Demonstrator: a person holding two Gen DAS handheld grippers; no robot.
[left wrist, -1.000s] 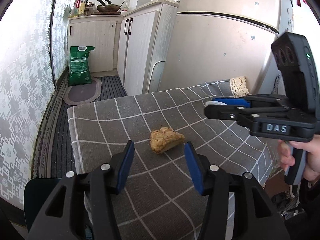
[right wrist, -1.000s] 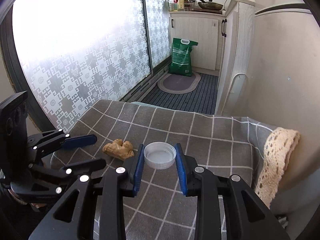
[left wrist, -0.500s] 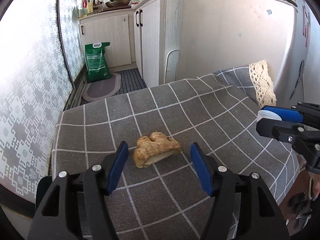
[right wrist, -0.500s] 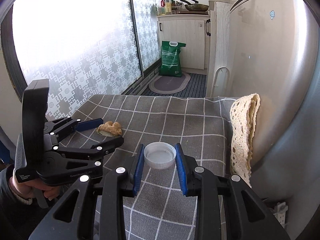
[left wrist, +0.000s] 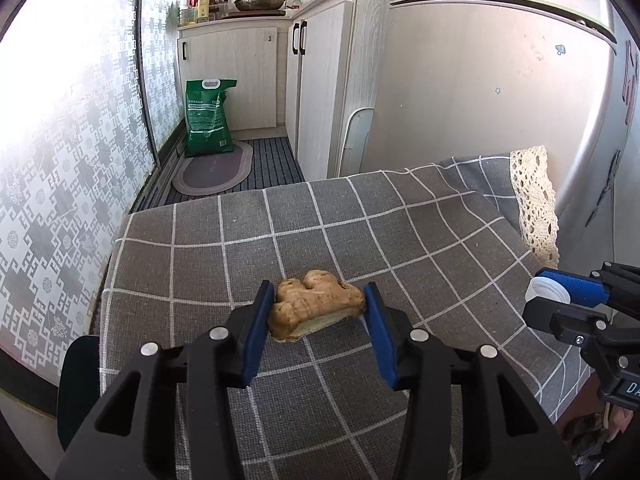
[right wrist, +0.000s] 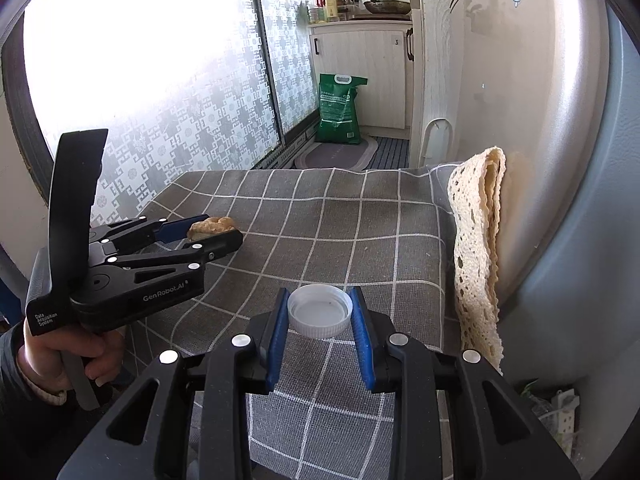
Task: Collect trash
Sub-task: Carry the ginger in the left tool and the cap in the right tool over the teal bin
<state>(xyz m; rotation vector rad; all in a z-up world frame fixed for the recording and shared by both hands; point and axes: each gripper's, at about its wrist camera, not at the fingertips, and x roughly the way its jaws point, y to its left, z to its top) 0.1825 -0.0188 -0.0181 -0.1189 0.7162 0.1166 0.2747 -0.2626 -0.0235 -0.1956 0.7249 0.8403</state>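
Note:
A knobbly brown piece of ginger point(left wrist: 316, 304) lies on the grey checked tablecloth point(left wrist: 400, 236). My left gripper point(left wrist: 318, 292) has its jaws closing around it, and both blue pads touch its sides. The right wrist view shows the same ginger point(right wrist: 212, 226) between the left gripper's fingers at the table's left side. My right gripper point(right wrist: 319, 296) is shut on a white plastic bottle cap point(right wrist: 320, 312), held open side up just above the cloth. In the left wrist view that cap point(left wrist: 546, 290) shows at the right edge.
A cream lace cloth point(right wrist: 480, 240) hangs at the table's right edge against the fridge point(left wrist: 480, 100). Beyond the table are a floor mat, a green bag point(left wrist: 208, 116) and white cabinets point(left wrist: 320, 88). A patterned glass wall point(right wrist: 180, 120) runs along the left. A person's hand point(right wrist: 60, 356) holds the left gripper.
My left gripper has moved forward to the ginger and its jaws have narrowed onto it. The right gripper has drawn back to the right with the cap still in it.

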